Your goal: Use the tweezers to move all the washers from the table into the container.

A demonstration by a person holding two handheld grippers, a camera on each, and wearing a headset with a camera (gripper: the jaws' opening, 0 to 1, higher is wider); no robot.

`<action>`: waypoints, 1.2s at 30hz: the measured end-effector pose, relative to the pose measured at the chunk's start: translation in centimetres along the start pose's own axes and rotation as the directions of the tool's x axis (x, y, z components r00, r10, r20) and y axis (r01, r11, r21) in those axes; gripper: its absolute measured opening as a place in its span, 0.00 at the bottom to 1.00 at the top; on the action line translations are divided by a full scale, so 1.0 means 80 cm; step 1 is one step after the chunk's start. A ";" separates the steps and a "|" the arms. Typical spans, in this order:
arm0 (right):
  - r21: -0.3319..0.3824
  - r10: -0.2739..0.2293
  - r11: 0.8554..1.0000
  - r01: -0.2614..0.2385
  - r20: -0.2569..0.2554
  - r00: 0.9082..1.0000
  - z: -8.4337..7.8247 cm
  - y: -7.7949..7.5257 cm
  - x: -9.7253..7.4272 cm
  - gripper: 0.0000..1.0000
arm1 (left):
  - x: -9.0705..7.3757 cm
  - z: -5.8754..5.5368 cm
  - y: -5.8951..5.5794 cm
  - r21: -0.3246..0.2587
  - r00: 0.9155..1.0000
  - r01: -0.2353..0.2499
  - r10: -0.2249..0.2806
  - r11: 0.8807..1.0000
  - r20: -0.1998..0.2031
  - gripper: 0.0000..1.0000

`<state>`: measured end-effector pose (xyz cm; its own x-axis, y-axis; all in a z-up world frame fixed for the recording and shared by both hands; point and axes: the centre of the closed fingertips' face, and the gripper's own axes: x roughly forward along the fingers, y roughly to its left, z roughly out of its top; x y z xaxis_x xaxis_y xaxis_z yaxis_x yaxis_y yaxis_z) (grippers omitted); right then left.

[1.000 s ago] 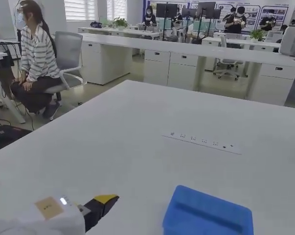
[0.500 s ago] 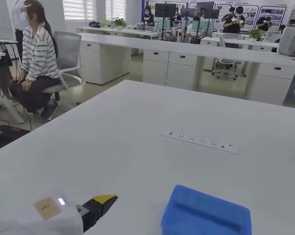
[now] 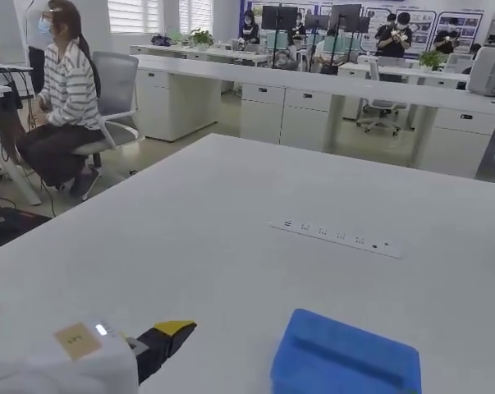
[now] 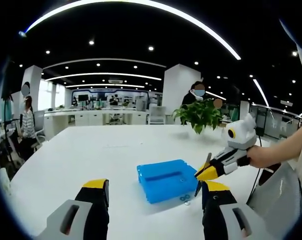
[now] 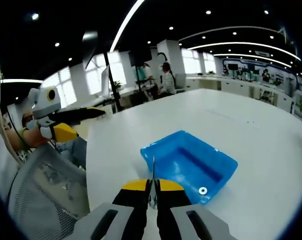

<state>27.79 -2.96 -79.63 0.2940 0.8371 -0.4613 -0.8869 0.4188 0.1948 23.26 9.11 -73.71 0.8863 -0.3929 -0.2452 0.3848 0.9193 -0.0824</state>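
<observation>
A blue container [image 3: 346,357] stands on the white table [image 3: 231,230], near its front edge. My left gripper [image 3: 169,338] hovers to the left of it, and its jaws [image 4: 153,192] are wide open with nothing between them. My right gripper [image 5: 152,187] is shut on thin metal tweezers [image 5: 153,172] that point toward the container [image 5: 188,162]. A small washer [image 5: 203,190] lies on the container's near corner. In the left gripper view the right gripper [image 4: 218,165] holds the tweezers [image 4: 203,175] over the container's [image 4: 166,180] right corner, with small washers [image 4: 183,200] on the table just beside it.
A white power strip [image 3: 337,238] lies across the table beyond the container. A person [image 3: 62,98] sits on an office chair at the far left. Desks [image 3: 313,90] and more people stand in the background. A potted plant [image 4: 201,112] sits at the table's far end.
</observation>
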 end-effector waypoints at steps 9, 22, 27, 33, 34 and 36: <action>0.063 0.027 0.998 -0.032 0.081 0.996 0.040 -0.001 -0.014 0.02 | 0.000 0.001 0.000 0.004 1.000 0.001 -0.001 1.000 0.002 0.77; 0.120 -0.020 0.993 0.005 0.125 0.992 0.068 -0.031 -0.009 0.02 | -0.001 0.002 -0.001 0.001 1.000 0.003 -0.003 1.000 0.009 0.77; 0.134 -0.056 0.990 0.042 0.103 0.993 0.066 -0.055 0.000 0.02 | -0.001 0.002 -0.001 0.005 1.000 0.004 -0.004 1.000 0.006 0.77; 0.150 -0.072 0.987 0.064 0.048 0.996 0.051 -0.072 0.015 0.02 | 0.000 0.002 -0.002 0.009 1.000 0.004 -0.004 1.000 0.003 0.77; 0.150 -0.070 0.987 0.063 0.043 0.997 0.050 -0.074 0.016 0.02 | 0.000 0.002 -0.001 0.011 1.000 0.003 -0.003 1.000 0.002 0.77; 0.149 -0.069 0.987 0.064 0.028 0.997 0.045 -0.077 0.020 0.02 | 0.000 0.001 -0.001 0.010 1.000 0.003 -0.003 1.000 0.001 0.77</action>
<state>35.02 -2.93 -78.43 0.3645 0.8155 -0.4496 -0.8030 0.5197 0.2917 23.24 9.03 -73.60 0.8855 -0.3956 -0.2436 0.3898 0.9179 -0.0738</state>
